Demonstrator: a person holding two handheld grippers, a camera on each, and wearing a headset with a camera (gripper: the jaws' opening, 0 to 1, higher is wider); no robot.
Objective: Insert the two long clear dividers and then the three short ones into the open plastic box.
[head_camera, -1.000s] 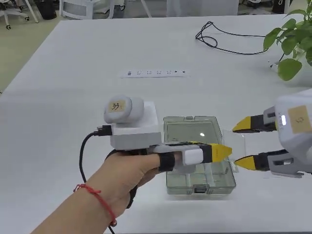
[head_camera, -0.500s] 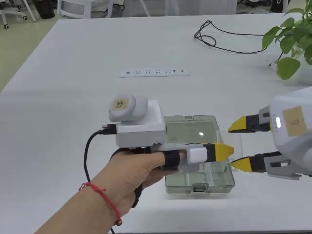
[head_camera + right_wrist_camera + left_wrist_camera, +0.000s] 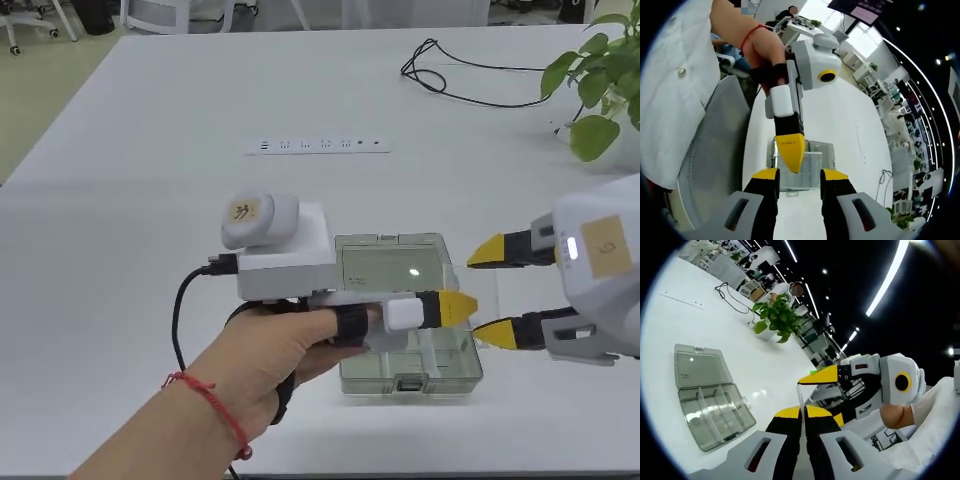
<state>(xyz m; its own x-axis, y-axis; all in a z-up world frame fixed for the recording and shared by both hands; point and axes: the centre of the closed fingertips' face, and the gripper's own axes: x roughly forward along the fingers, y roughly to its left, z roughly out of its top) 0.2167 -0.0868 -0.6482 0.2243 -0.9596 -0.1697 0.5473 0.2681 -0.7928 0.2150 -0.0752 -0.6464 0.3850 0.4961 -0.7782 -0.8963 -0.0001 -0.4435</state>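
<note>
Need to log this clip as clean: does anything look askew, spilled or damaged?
Nothing stands out. The plastic box lies flat, lid open, its fitted dividers looking upright. The left hand-held gripper pinches a clear divider straight between its jaws; the right hand-held gripper is open. No spill or crack visible.

The box (image 3: pixel 440 365) sits on the table (image 3: pixel 150 200) near its front edge, lid flat behind the tray, with the power strip (image 3: pixel 320 147) well behind it, the cable (image 3: pixel 405 70) further back to the right and the plant (image 3: pixel 595 90) at the far right. The left gripper (image 3: pixel 458 306) hangs over the box's right half, pointing right, a divider (image 3: pixel 801 402) on edge between its closed jaws. The right gripper (image 3: pixel 488 295) is just right of the box, facing it, and the left tip lies between its parted jaws.
</note>
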